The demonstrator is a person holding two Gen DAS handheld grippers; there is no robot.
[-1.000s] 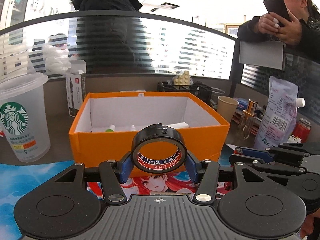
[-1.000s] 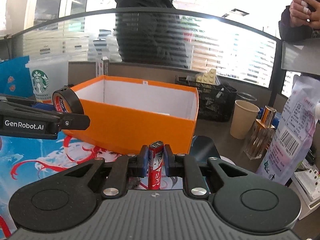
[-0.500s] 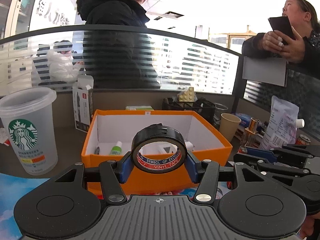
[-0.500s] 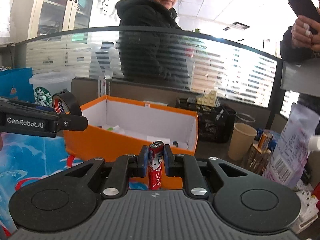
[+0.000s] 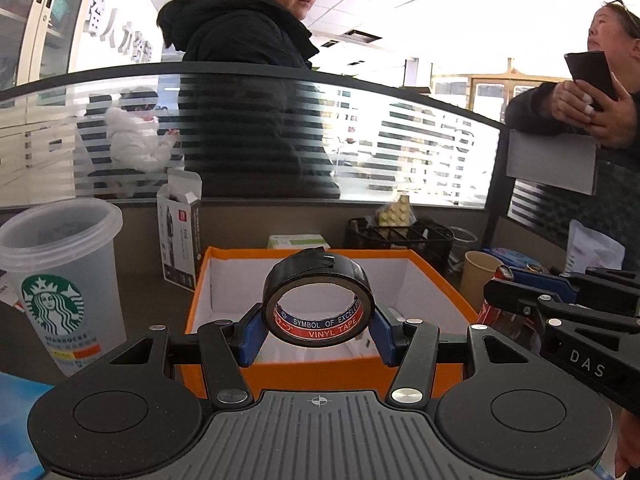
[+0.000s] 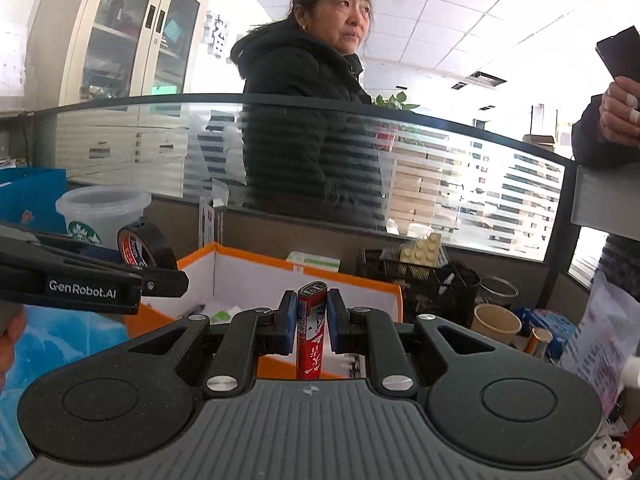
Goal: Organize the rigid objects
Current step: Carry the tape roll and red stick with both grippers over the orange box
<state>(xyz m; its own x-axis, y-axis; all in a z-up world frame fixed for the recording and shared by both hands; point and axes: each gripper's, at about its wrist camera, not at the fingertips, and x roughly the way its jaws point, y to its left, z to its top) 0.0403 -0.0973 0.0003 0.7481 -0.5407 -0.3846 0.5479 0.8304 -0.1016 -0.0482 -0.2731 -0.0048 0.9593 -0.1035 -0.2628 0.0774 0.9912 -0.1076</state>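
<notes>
Left tool (image 5: pixel 319 330): half open, pads clamping the black tape roll (image 5: pixel 319 299) upright by its flat sides. Right tool (image 6: pixel 312 322): nearly closed, gripping the red battery (image 6: pixel 311 330) upright. Both items hang at the near wall of the orange box (image 5: pixel 320 372), whose top is open. A plastic cup (image 5: pixel 60 280) stands left of the box.

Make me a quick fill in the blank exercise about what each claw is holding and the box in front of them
1. The left claw grips a roll of black vinyl ____.
2. The right claw is shut on a red ____, held upright.
3. The open box in front of both claws is ____ on the outside and white inside.
4. The clear plastic cup left of the box carries a ____ logo.

Missing words: tape; battery; orange; Starbucks
</notes>
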